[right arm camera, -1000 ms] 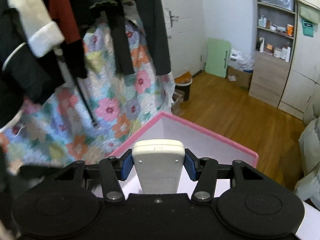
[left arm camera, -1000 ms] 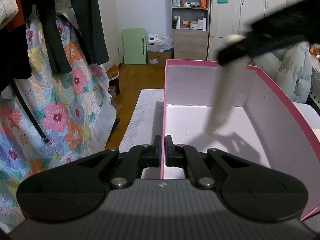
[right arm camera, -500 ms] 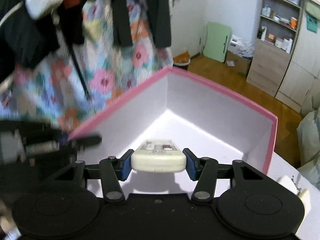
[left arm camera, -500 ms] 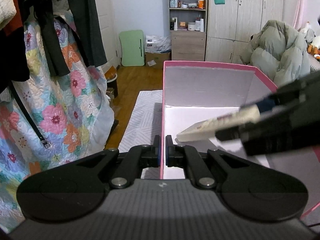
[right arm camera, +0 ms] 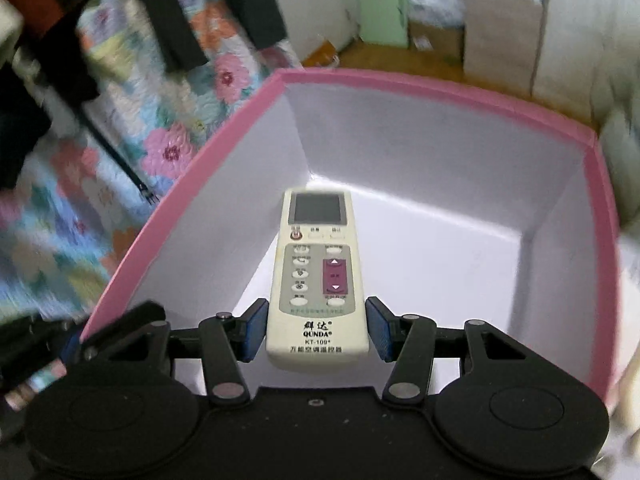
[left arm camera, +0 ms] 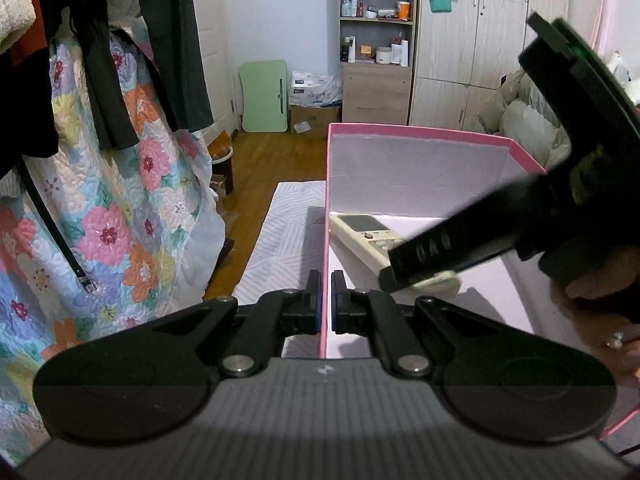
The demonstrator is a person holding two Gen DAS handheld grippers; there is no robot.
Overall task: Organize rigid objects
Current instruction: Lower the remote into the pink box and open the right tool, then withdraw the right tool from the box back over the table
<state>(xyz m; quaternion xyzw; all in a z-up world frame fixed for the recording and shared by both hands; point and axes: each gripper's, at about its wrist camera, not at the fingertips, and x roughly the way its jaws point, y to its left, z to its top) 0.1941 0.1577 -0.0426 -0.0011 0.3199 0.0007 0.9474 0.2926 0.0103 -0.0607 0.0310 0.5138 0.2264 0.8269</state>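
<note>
A cream remote control (right arm camera: 318,276) lies face up inside the pink box (right arm camera: 440,92), pointing toward its far left corner. My right gripper (right arm camera: 316,330) is open, its blue pads standing just off each side of the remote's near end. In the left wrist view the remote (left arm camera: 366,236) lies on the box floor with the right gripper's black body over its near end. My left gripper (left arm camera: 325,300) is shut on the pink box's left wall (left arm camera: 325,240), one finger on each side.
A floral quilt (left arm camera: 100,208) and dark clothes (left arm camera: 172,40) hang at the left. A white striped mat (left arm camera: 288,232) lies under the box. Wooden floor, a shelf unit (left arm camera: 376,40) and a green folding table (left arm camera: 264,96) are beyond. A padded jacket (left arm camera: 520,128) lies at the right.
The right gripper lowered the remote into the box, laid it flat on the floor and opened its jaws. The left gripper stayed shut on the box wall.
</note>
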